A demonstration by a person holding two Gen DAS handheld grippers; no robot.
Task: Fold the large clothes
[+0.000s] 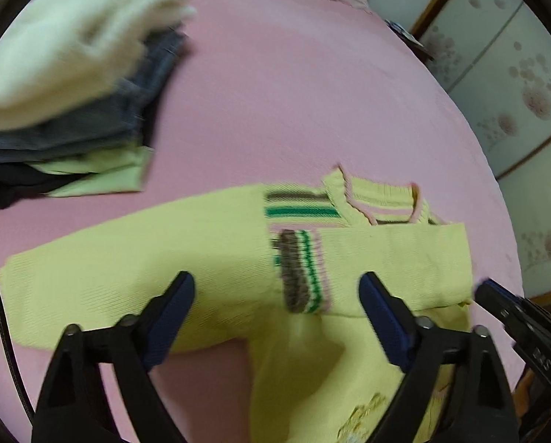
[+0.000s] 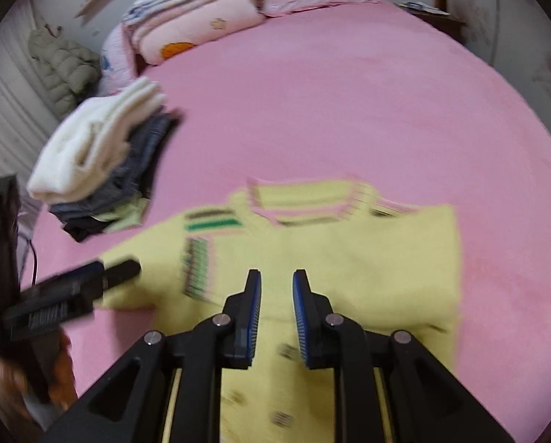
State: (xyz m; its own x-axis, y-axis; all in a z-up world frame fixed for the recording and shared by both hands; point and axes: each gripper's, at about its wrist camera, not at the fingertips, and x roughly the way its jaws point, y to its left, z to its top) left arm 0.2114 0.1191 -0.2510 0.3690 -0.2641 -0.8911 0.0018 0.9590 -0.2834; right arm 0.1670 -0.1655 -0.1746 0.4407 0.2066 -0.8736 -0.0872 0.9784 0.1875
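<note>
A yellow knit sweater with green, brown and pink stripes lies flat on the pink bed; it also shows in the right wrist view. Its right sleeve is folded across the chest, the left sleeve stretches out to the left. My left gripper is wide open and empty, hovering just above the sweater's chest. My right gripper hovers over the sweater's body with its jaws a narrow gap apart, holding nothing. The right gripper's tip shows at the sweater's right edge. The left gripper shows over the left sleeve.
A stack of folded clothes with a white knit on top sits on the bed at the left, also in the right wrist view. Folded quilts lie at the bed's head. A sliding door stands to the right.
</note>
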